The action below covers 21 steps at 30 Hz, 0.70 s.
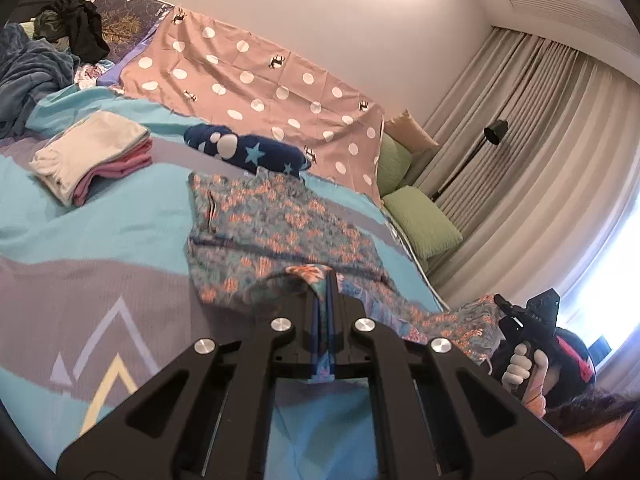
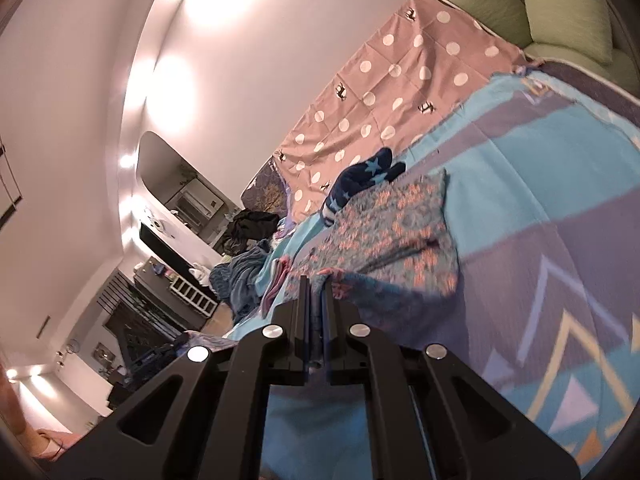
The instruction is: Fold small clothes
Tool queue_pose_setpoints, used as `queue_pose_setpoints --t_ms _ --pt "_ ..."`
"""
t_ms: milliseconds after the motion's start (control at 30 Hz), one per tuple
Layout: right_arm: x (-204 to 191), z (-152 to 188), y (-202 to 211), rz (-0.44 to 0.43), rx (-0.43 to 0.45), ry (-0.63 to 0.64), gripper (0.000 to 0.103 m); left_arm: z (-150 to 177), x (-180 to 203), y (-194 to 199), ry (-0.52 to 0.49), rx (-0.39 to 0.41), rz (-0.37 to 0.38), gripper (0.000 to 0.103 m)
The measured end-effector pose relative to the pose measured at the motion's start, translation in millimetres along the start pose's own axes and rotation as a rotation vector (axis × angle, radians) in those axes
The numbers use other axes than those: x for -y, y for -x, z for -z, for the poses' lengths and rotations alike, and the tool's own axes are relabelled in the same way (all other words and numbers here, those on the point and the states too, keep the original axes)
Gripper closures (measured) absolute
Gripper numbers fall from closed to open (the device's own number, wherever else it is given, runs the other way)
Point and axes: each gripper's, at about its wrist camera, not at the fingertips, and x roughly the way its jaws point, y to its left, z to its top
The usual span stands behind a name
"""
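Observation:
A grey-blue floral garment [image 1: 280,220] with orange flowers lies spread on the blue and purple bedspread [image 1: 100,216]. My left gripper [image 1: 325,280] is shut on its near edge, and cloth shows pinched between the black fingers. In the right wrist view the same floral garment [image 2: 392,232] stretches away from my right gripper [image 2: 316,284], which is shut on another part of its near hem. The held edge is lifted off the bed. My right gripper [image 1: 520,312] also shows at the left wrist view's right side, in a hand wearing a white glove.
A folded stack of white and pink clothes [image 1: 92,156] sits at the left. A navy star-patterned garment [image 1: 248,152] lies beyond the floral one. A pink polka-dot sheet [image 1: 260,80], green pillows [image 1: 420,220], a blue blanket [image 1: 28,76] and dark clothes [image 1: 76,28] line the bed's far side.

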Motion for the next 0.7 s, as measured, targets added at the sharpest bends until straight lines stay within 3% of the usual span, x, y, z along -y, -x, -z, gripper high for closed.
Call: queue_pose_setpoints --t_ms 333,700 --pt "2.9 -78.2 -73.8 0.059 0.031 0.072 0.098 -78.1 -14.9 -58.5 -0.005 0.005 -0.028 0.100" --pt "65.2 -159.6 -199.3 0.190 -0.002 0.035 0.098 -153.6 -74.3 -172.2 0.056 -0.080 -0.104 0.100"
